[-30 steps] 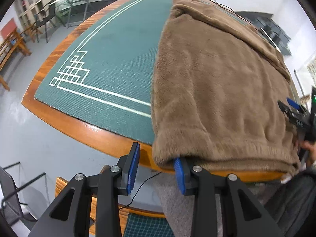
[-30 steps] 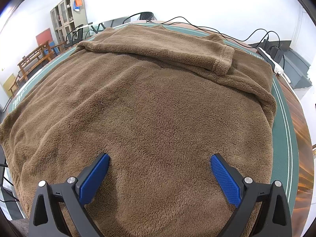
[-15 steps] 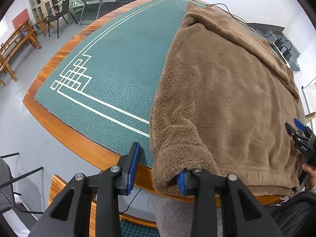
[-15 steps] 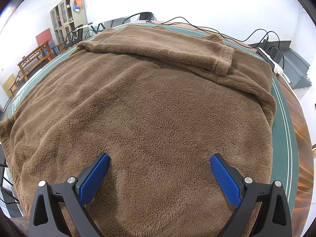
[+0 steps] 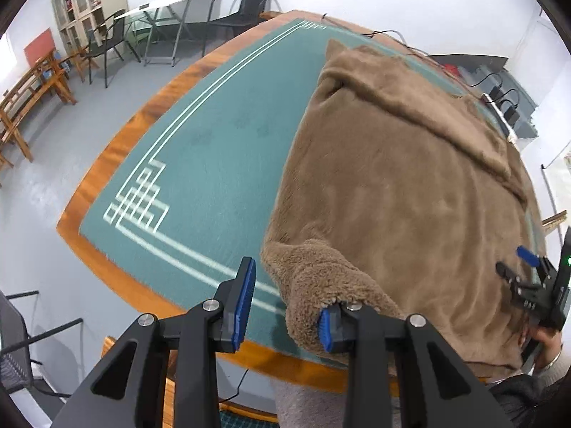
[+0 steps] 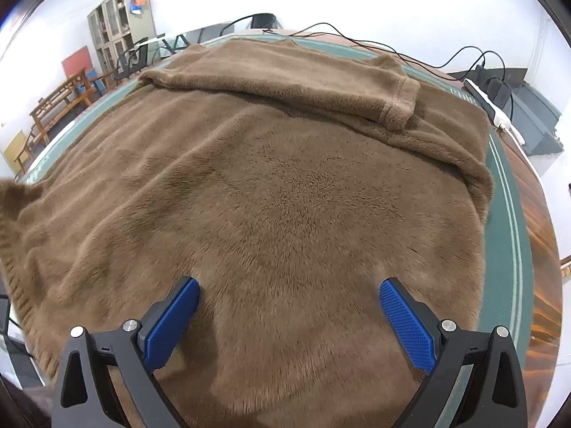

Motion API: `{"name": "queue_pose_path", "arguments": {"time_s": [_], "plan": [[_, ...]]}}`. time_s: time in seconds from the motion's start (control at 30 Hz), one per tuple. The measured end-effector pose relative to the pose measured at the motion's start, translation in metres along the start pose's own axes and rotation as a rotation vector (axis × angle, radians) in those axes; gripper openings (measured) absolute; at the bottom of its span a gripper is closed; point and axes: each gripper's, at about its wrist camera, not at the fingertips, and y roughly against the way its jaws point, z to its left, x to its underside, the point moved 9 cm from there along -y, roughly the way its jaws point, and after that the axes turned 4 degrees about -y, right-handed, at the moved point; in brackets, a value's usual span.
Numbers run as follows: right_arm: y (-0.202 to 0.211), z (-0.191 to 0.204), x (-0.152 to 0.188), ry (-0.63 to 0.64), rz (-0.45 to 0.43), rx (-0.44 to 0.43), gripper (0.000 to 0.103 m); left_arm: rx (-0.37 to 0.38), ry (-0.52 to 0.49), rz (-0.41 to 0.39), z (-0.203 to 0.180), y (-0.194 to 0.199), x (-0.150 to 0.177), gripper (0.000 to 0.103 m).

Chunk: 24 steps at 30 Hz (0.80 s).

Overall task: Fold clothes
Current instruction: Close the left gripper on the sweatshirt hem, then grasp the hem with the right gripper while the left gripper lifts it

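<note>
A brown fleece garment (image 6: 285, 185) lies spread over the green mat (image 5: 200, 164) of the bench (image 5: 117, 149), filling its right part and reaching the near edge, where the hem hangs just over the wood. At the far end one sleeve (image 6: 292, 82) is already laid across the body, so the first tuck looks done; the body itself is still one broad flat layer, and most of the folding seems left.

The left hand-held gripper (image 5: 285, 306) is at the near left corner of the garment. That corner (image 5: 321, 278) is lifted and bunched over the gripper's right finger, showing the curlier inner side of the fleece. The jaws are closing, yet a clear gap remains, and the left pad touches no cloth, so the corner appears hooked rather than pinched.

The right hand-held gripper (image 6: 289, 315) rests on the near middle of the garment with its jaws wide apart, both pads pressing into the pile and clamping nothing.

The next fold has likely only begun.
</note>
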Motion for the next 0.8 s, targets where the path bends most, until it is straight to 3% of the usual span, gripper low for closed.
{"name": "queue_pose_path", "arguments": {"time_s": [0.1,0.23,0.3,0.37,0.43,0.57,0.8], "plan": [[0.031,0.003,0.013,0.033,-0.006,-0.081,0.103,0.009,-0.038,-0.001,-0.012,0.006,-0.002,0.035],[0.075,0.0,0.051,0.119,0.054,-0.148,0.1,0.01,-0.093,0.007,-0.025,0.012,-0.007,0.035],[0.093,-0.003,0.074,0.152,0.119,-0.176,0.092,0.007,-0.108,0.011,-0.027,0.013,-0.01,0.035],[0.1,-0.009,0.094,0.167,0.185,-0.188,0.072,0.008,-0.111,0.017,-0.028,0.013,-0.013,0.035],[0.103,-0.014,0.113,0.175,0.246,-0.198,0.063,0.012,-0.106,0.023,-0.029,0.013,-0.015,0.035],[0.103,-0.006,0.139,0.218,0.333,-0.262,0.062,0.013,-0.112,0.028,-0.032,0.013,-0.02,0.035],[0.092,0.01,0.13,0.236,0.302,-0.296,0.062,0.004,-0.14,0.033,-0.039,0.018,-0.021,0.035]]}}
